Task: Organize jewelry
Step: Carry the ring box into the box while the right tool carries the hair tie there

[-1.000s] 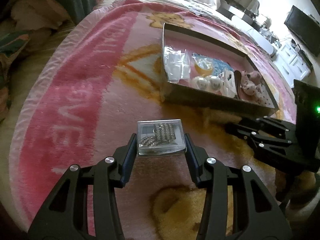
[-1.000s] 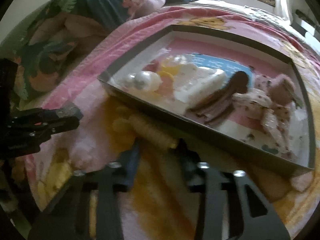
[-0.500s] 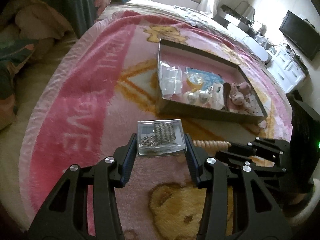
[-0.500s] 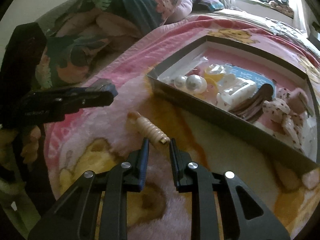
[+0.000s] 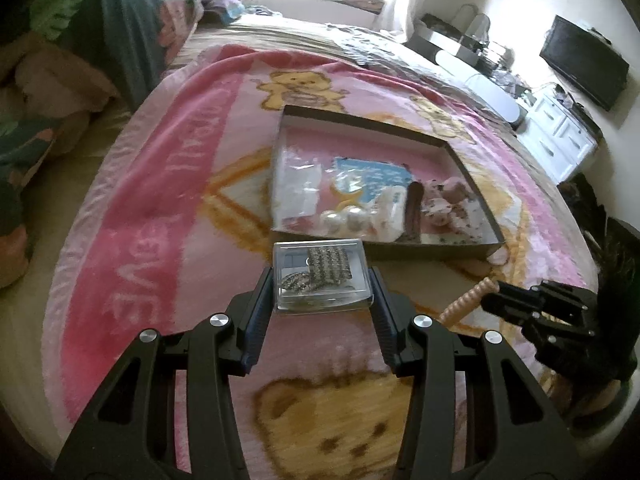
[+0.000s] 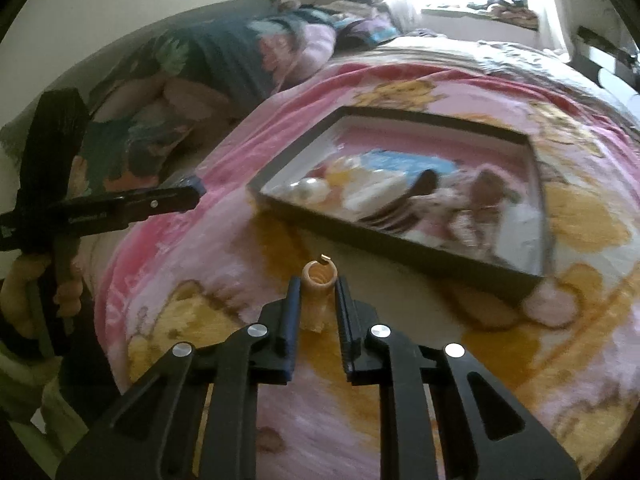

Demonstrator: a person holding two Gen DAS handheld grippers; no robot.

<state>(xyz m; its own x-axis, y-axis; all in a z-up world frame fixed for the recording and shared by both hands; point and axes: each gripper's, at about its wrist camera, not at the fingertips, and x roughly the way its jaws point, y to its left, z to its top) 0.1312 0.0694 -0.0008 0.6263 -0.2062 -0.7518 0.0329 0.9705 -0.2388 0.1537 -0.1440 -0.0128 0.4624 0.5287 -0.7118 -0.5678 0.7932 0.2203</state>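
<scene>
My left gripper (image 5: 322, 284) is shut on a clear plastic box (image 5: 320, 274) with sparkly jewelry inside, held above the pink blanket. My right gripper (image 6: 318, 296) is shut on a peach ribbed spiral hair tie (image 6: 318, 294), lifted off the blanket; it also shows in the left wrist view (image 5: 466, 304), sticking out of the right gripper (image 5: 496, 296). A dark shallow tray (image 5: 400, 248) lies ahead, holding pearls (image 5: 344, 218), plastic bags, a brown clip and spotted bows. In the right wrist view the tray (image 6: 360, 232) lies just beyond the hair tie.
The pink teddy-bear blanket (image 5: 160, 200) covers the bed. Pillows and a dark floral duvet (image 6: 208, 64) lie at the far left. A white cabinet and a TV (image 5: 584, 68) stand off the bed's right side. The left gripper (image 6: 120, 208) is at the left in the right wrist view.
My right gripper closed on the hair tie and lifted it from the blanket. Both grippers rose and pulled back from the tray. The left gripper kept hold of the box.
</scene>
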